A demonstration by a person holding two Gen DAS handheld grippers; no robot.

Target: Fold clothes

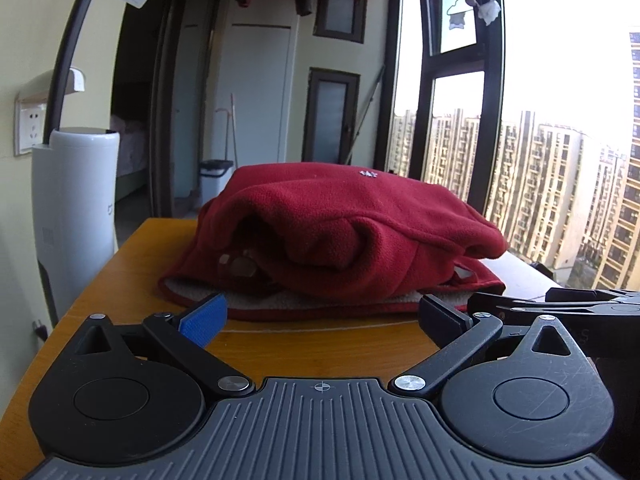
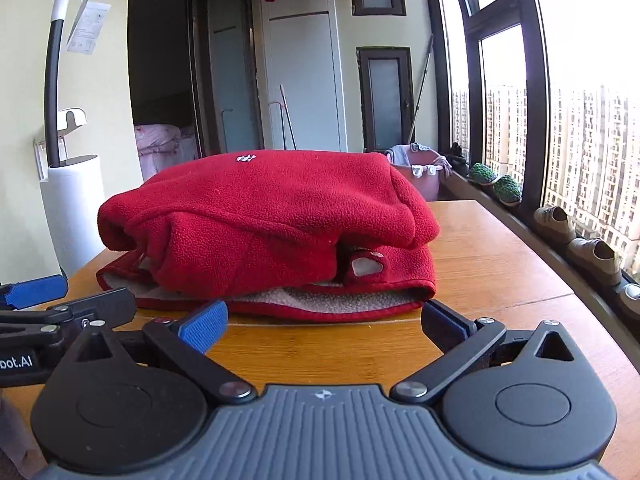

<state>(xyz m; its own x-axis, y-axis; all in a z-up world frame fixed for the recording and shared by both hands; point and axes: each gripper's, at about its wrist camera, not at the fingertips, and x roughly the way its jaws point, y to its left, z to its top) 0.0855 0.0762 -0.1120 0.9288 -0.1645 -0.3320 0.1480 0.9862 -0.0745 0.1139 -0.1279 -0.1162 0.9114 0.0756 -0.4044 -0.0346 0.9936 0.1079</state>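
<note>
— Two grippers, both empty? What do the wrist views give?

— Yes. The left gripper [image 1: 322,318] hangs low over the near edge of the orange-brown wooden tabletop [image 1: 132,264], its jaws spread wide with nothing between them. The right gripper [image 2: 324,320] sits the same way, jaws spread and bare wood showing in the gap.

— And the garment?

— A thick red fleece garment with a pale fuzzy lining [image 1: 340,236] lies folded in a bulky bundle on the tabletop, just beyond both sets of fingertips. From the right wrist view the same bundle [image 2: 272,216] shows its upper layers rolled over a flat bottom layer, the pale lining peeking out along the near hem. A small white embroidered mark [image 2: 245,157] sits on top.

— Is either gripper touching it?

— The blue-padded fingertips [image 1: 204,320] of the left gripper come just beside the hem; I cannot tell whether they touch it. The right one is likewise close to the near hem.

— How do the two grippers stand to each other?

— Side by side. The left one's blue pad shows at the left edge of the right wrist view, and the right one's black body enters the left wrist view from the right.

— Anything else around?

— A white cylindrical appliance [image 1: 76,216] stands left of the tabletop, and a pinkish-purple laundry basket [image 2: 420,170] sits behind it near the dark-framed window [image 2: 536,92].
</note>
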